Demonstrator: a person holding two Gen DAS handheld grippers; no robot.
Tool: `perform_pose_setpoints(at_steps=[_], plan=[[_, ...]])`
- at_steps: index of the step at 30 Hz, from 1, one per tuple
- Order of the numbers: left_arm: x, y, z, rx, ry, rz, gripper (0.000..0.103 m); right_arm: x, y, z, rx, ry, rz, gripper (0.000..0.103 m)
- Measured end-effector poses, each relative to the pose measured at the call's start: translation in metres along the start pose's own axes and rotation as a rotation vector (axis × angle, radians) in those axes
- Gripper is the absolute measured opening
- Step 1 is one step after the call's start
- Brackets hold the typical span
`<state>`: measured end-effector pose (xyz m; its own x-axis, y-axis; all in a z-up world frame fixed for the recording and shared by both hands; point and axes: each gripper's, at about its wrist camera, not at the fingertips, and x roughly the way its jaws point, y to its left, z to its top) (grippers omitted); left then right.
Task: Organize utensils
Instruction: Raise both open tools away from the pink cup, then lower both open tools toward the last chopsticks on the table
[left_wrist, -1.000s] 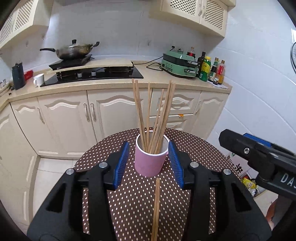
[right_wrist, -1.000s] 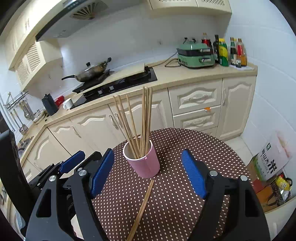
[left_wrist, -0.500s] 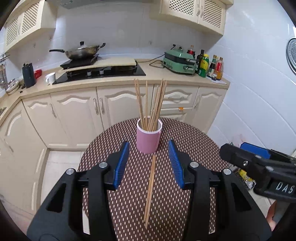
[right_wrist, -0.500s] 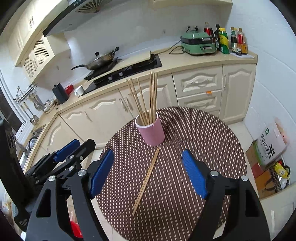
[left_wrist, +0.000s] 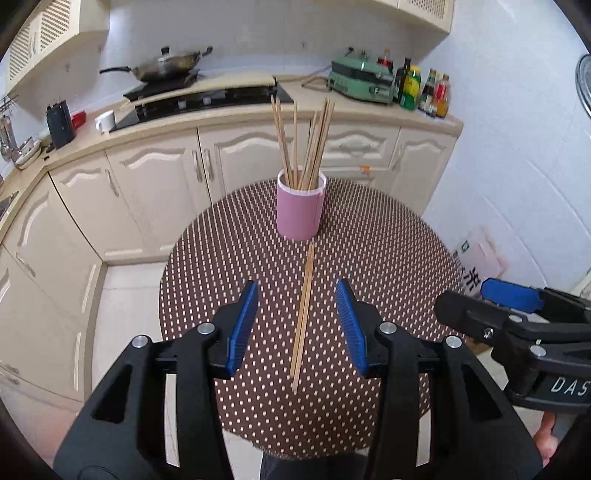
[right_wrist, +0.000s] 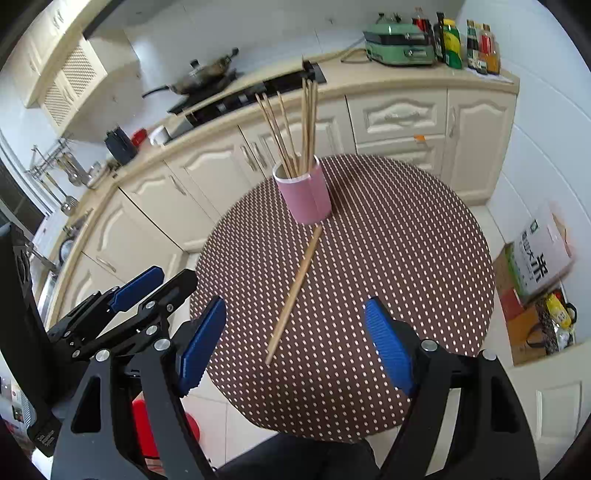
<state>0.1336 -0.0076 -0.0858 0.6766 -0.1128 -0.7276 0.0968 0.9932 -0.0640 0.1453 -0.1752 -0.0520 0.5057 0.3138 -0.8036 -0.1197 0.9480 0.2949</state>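
left gripper (left_wrist: 299, 325) is spread wide, nothing between its blue pads (left_wrist: 242, 325). right gripper (right_wrist: 295, 347) is also spread wide and empty, pads (right_wrist: 201, 345) apart at the bottom of its own frame. neither touches anything.

the loose chopsticks (left_wrist: 303, 314), looks like a pair lying side by side, lie flat on the dotted round table (left_wrist: 388, 258). in the left view they run almost straight up the frame, near end low centre, far end touching or just short of the base of the pink cup (left_wrist: 301, 210). the left gripper's gap straddles the lower half of the pair, so the long axis runs along the fingers' pointing direction and across the closing direction. that is the relation that matters: closing would pinch across the thin width.

in the right view the same chopsticks (right_wrist: 293, 291) run diagonally, lower left to upper centre, near end between the pads but further ahead of them. the left gripper is the nearer and better lined up, my read.

cup (right_wrist: 304, 195) stands upright at mid-table, a bunch of chopsticks standing in it and fanned out. it lies straight ahead of both grippers, well apart.

judgement: the next move is a descent onto the pair, left side likeliest. risk: the sticks roll or split when pinched flat on the cloth.
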Motion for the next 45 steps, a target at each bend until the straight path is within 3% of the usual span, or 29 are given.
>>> perform_pose_setpoints(at_steps=[7, 22, 30, 45], plan=[[0.029, 0.005, -0.017, -0.009, 0.105, -0.010, 0.044, 0.029, -0.015, -0.010, 0.050, 0.105, -0.029, 0.074], [0.120, 0.027, -0.036, 0.013, 0.252, -0.070, 0.044, 0.122, -0.022, -0.013, 0.118, 0.195, -0.115, 0.074], [0.179, 0.052, -0.017, 0.043, 0.290, -0.079, 0.044, 0.174, -0.011, 0.003, 0.143, 0.240, -0.160, 0.074], [0.247, 0.069, 0.009, 0.097, 0.399, -0.117, 0.044, 0.253, -0.009, 0.053, 0.187, 0.348, -0.277, 0.074]])
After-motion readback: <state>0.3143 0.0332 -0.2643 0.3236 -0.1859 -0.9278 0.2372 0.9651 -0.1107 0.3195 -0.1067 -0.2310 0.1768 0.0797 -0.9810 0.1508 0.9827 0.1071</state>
